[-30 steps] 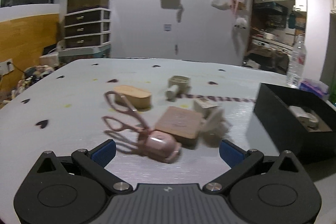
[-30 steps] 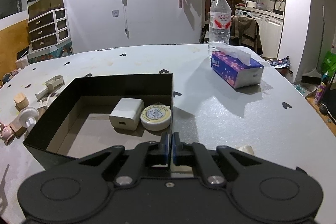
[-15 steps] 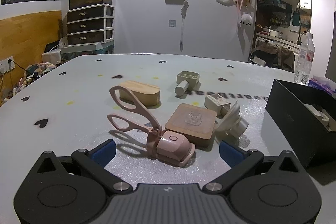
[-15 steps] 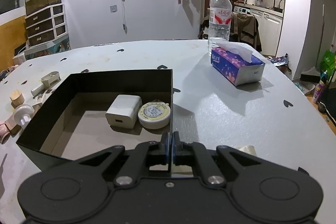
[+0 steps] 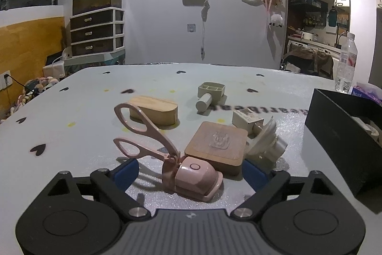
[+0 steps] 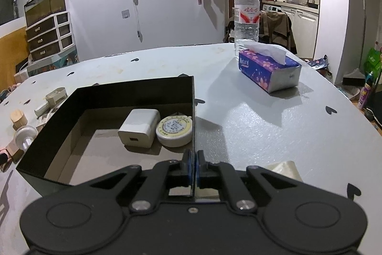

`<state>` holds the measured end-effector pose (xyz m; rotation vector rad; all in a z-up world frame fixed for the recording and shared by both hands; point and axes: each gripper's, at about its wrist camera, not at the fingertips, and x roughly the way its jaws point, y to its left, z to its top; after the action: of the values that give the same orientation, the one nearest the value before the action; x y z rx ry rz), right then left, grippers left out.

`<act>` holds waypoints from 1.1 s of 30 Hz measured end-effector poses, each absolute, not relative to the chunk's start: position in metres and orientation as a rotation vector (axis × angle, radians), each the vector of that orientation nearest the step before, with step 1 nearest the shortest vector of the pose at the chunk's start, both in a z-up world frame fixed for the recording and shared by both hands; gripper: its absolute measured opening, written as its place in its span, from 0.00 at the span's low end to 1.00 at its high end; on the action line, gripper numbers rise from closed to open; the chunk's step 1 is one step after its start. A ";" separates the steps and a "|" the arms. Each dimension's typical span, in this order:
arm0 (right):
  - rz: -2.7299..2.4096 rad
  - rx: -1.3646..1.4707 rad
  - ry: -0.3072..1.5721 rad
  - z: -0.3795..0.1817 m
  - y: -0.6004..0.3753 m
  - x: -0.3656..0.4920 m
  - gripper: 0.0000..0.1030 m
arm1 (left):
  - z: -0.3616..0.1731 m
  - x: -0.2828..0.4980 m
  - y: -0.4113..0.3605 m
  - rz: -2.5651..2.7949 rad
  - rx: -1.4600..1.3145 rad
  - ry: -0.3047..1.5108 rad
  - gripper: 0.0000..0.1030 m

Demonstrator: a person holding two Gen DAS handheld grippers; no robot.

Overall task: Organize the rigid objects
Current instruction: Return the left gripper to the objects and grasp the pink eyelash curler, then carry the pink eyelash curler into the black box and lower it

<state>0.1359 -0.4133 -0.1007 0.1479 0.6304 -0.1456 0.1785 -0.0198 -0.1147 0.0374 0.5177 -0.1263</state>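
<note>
On the near table, between the wide-apart left tongs [image 5: 189, 171], the pink eyelash curler [image 5: 167, 152] looks light, stiff and tippy, best gripped across its blocky base, while the right tongs [image 6: 193, 165] clamp the black box [image 6: 133, 94] wall.

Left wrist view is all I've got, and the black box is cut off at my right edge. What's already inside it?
Observer: A white charger block and a round tape measure lie side by side near the right wall of the black box.
Operator: Where's the right gripper?
Observer: The right gripper is shut on that thin right wall, at the box's near corner.
Operator: Room in there for more?
Observer: Yes, it looks so: the box's floor in front of those two items and to their left is bare.
</note>
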 end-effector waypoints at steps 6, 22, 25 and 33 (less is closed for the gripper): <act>-0.147 0.147 0.632 -0.101 -0.413 0.137 0.04 | -0.117 0.188 -0.017 -0.129 0.028 0.551 0.88; -0.145 0.146 0.638 -0.102 -0.413 0.140 0.04 | -0.120 0.195 -0.020 -0.150 0.049 0.605 0.57; -0.144 0.144 0.641 -0.102 -0.413 0.141 0.04 | -0.113 0.188 -0.014 -0.139 -0.027 0.581 0.57; -0.148 0.145 0.643 -0.104 -0.413 0.143 0.04 | -0.057 0.166 -0.032 -0.204 -0.074 0.418 0.57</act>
<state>0.1429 -0.4132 -0.1042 0.1446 0.6429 -0.1480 0.1665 -0.0315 -0.0570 -0.0737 0.4175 -0.2044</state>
